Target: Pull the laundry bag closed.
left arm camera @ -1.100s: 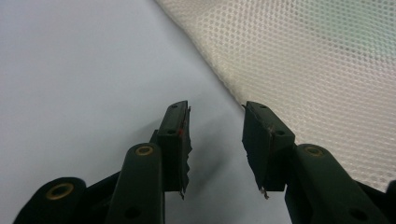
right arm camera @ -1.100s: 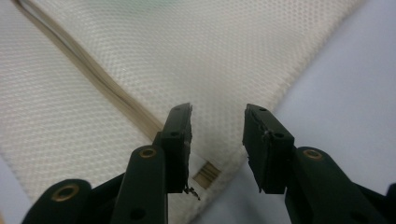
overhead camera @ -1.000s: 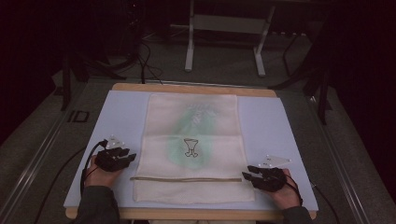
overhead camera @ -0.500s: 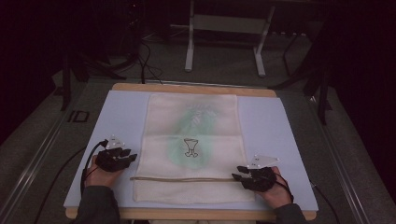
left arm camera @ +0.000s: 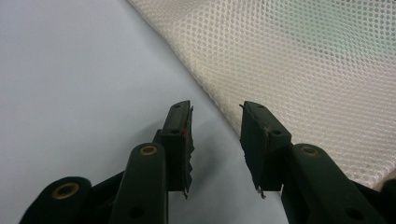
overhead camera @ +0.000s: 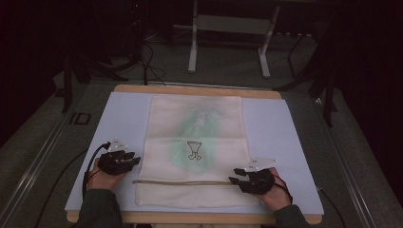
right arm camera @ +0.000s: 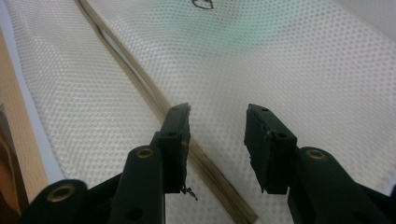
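Mesh fabric, cream-white, forms the bag [overhead camera: 194, 152] that lies flat along the middle of my counter [overhead camera: 285, 133], on its pale blue surface. Something green shows faintly through the weave near the bag's centre; I cannot tell what it is. A small dark goblet-shaped mark [overhead camera: 193, 150] sits on the bag's front; I read no lettering on it. A tan drawstring [overhead camera: 183, 182] crosses the bag near the edge closest to me.

My left claw [overhead camera: 129, 159] rests on the blue surface just beside the bag's left edge, jaws apart. The left gripper view confirms this: bare blue counter lies between the jaws, with the mesh edge [left arm camera: 299, 70] running diagonally just past the right-hand jaw.

My right claw [overhead camera: 237, 176] sits over the bag's right edge at the drawstring's end, jaws apart and holding nothing. The right gripper view adds detail: the drawstring [right arm camera: 140, 79] passes under the left-hand jaw, and the counter's wooden rim [right arm camera: 16, 154] shows beyond the mesh.

"ID" [overhead camera: 78, 118] is marked on the floor left of the counter.
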